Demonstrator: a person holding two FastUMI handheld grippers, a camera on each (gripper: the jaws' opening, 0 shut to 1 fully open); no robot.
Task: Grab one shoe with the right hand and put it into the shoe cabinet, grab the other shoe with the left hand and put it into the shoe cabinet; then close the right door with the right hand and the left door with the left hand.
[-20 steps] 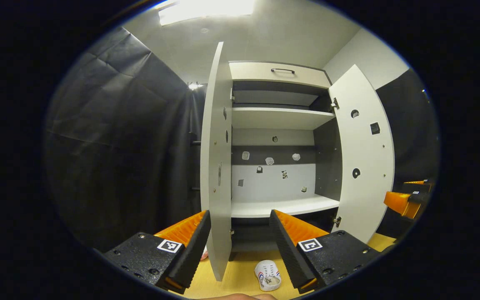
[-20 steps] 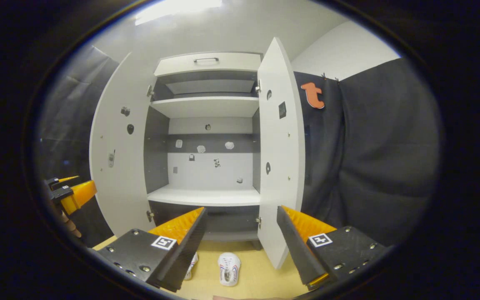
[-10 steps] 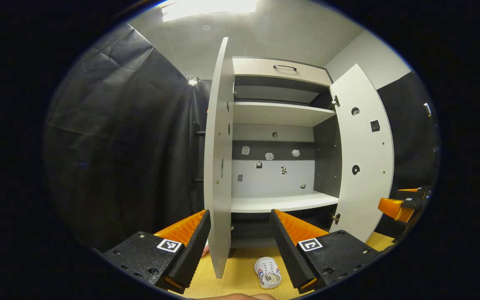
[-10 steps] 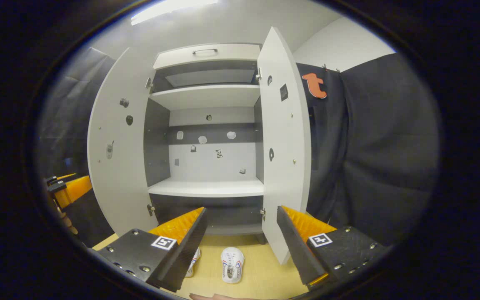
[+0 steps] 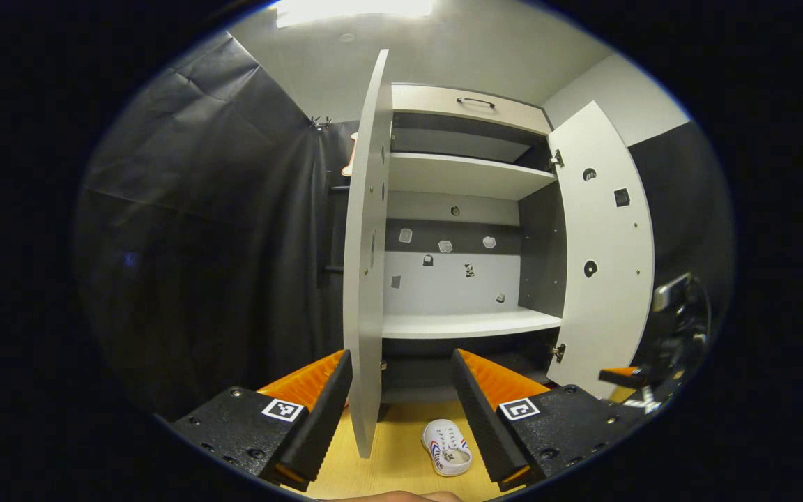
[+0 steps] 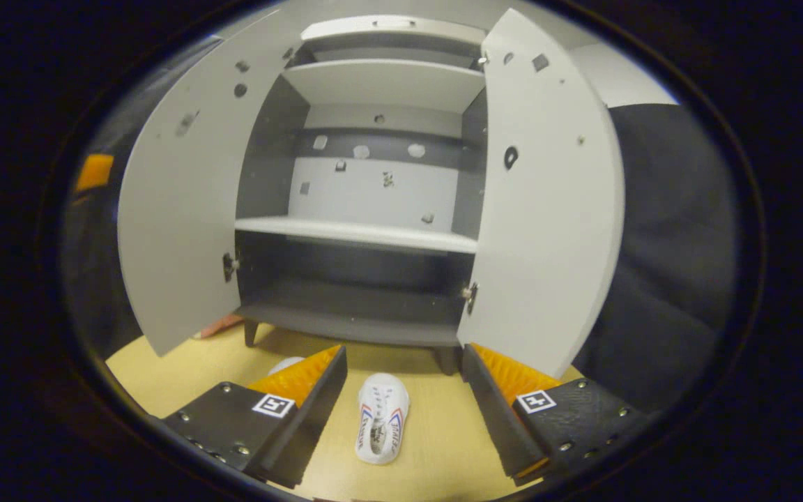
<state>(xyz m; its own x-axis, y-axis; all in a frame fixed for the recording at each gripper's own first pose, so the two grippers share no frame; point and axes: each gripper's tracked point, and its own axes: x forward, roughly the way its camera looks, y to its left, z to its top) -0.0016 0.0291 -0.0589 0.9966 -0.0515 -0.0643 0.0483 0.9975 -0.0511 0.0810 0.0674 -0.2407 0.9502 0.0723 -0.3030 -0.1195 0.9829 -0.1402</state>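
Observation:
The white shoe cabinet (image 6: 356, 233) stands with both doors swung wide, its shelves bare. In the right gripper view a white shoe (image 6: 382, 425) with red and blue stripes lies on the wooden floor in front of the cabinet. My right gripper (image 6: 405, 348) hangs open above it, fingers apart on either side. A second white shoe (image 6: 286, 364) peeks out behind the left finger. My left gripper (image 5: 400, 355) is open and holds nothing; its view faces the left door (image 5: 366, 279) edge-on, with one shoe (image 5: 447, 446) on the floor below. The right gripper (image 5: 624, 376) shows at that view's right edge.
The open right door (image 6: 548, 209) and left door (image 6: 178, 209) jut out toward me on both sides of the shoes. Short cabinet legs (image 6: 443, 359) stand just behind the shoes. Something pinkish (image 6: 217, 325) lies on the floor under the left door. Black cloth walls flank the cabinet.
My right gripper has dropped and tilted toward the floor, closer to the cabinet, so the shoe now lies between its fingers. The left gripper has shifted only slightly.

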